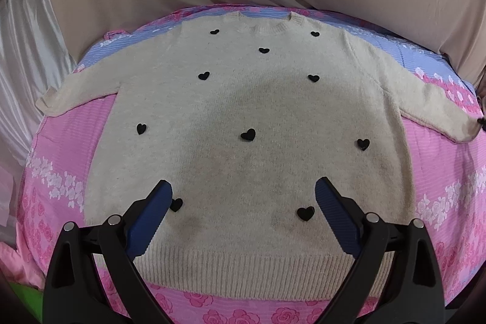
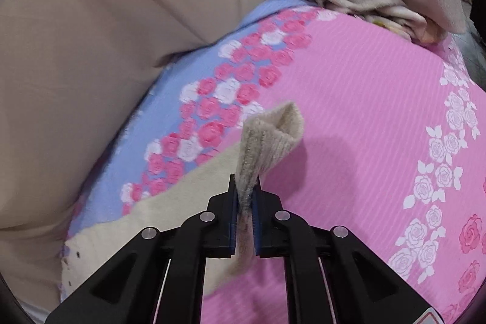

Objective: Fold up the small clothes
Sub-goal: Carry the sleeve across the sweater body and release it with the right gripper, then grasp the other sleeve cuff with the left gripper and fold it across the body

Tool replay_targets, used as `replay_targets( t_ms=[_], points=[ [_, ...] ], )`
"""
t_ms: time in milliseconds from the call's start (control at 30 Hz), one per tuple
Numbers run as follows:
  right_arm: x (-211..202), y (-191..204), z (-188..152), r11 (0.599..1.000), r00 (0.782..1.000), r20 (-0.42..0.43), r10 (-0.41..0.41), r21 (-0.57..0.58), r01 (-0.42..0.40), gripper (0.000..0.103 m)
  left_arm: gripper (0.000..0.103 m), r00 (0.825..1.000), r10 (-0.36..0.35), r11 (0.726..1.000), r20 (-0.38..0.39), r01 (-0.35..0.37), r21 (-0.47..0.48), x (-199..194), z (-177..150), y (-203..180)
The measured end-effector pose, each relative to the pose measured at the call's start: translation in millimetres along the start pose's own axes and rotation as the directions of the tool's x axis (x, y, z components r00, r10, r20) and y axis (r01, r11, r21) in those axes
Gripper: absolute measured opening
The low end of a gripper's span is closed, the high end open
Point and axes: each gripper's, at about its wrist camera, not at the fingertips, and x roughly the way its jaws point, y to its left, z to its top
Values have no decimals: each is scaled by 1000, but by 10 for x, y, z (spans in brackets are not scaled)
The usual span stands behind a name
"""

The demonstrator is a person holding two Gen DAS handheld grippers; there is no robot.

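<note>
Right wrist view: my right hand-held gripper [image 2: 246, 187] pinches only the sweater [image 2: 170, 196] cuff [image 2: 270, 135], which might slip; left hand-held gripper [image 1: 243, 196] hangs open over the hem.

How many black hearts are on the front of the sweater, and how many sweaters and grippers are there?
Black hearts: 10
Sweater: 1
Grippers: 2 (left gripper, right gripper)
Total: 13

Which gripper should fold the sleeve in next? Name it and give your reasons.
Right. The right gripper is already shut on the sleeve cuff, lifted off the bedsheet. The left gripper hangs open above the sweater near its hem, holding nothing.
</note>
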Motion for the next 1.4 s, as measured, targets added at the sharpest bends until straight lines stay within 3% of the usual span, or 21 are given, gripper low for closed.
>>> replay_targets(
  t_ms=[100,167,300,467,567,667,800,933,1000,1067,1100,1133,1233,1300,1367,1400],
  points=[
    [-283,531,43,989,990,24,140,-53,-138,8,93,999,-32,999,4,32,-14,21,24,33],
    [-466,1016,14,963,970,13,244,-119,-241,8,93,998,-59,998,9,60,-30,35,40,69],
    [-690,2149,-283,870,911,-82,405,-272,-412,8,93,995,-100,993,24,101,-63,46,70,160],
    [-608,3404,-1052,737,825,-277,493,-370,-565,8,93,992,-120,985,41,124,-122,53,71,395],
    [-412,4031,-1645,671,790,-390,473,-421,-610,8,93,992,-114,979,47,121,-164,83,52,605],
    [-134,4494,-2316,625,778,-483,401,-476,-618,8,93,994,-96,973,44,103,-205,142,38,823],
    [254,4810,-3133,583,771,-574,275,-539,-608,8,93,996,-87,960,32,92,-266,272,71,1077],
    [542,4932,-3766,529,756,-640,135,-599,-601,17,94,992,-120,942,26,122,-311,481,200,1251],
    [560,4898,-3907,504,764,-640,80,-636,-585,18,94,986,-164,934,12,159,-319,644,309,1285],
    [403,4759,-3752,510,770,-625,129,-624,-592,19,94,979,-205,925,5,195,-325,813,458,1283],
    [340,4597,-3641,522,784,-599,161,-623,-583,28,94,975,-223,920,7,213,-328,898,563,1262],
    [209,4437,-3428,546,812,-551,193,-627,-555,41,94,972,-236,916,13,227,-332,955,656,1233],
    [39,3911,-3024,619,880,-426,212,-638,-458,47,95,955,-295,888,36,288,-358,1190,932,1139],
    [-38,3453,-2755,666,929,-342,143,-661,-346,47,96,943,-333,860,23,313,-403,1437,1091,1093],
    [-63,3048,-2599,695,955,-289,68,-673,-253,47,95,931,-366,819,3,324,-473,1715,1227,1059],
    [-69,2826,-2540,705,965,-260,21,-681,-199,47,89,926,-377,794,16,332,-509,1844,1281,1058]
  ],
)
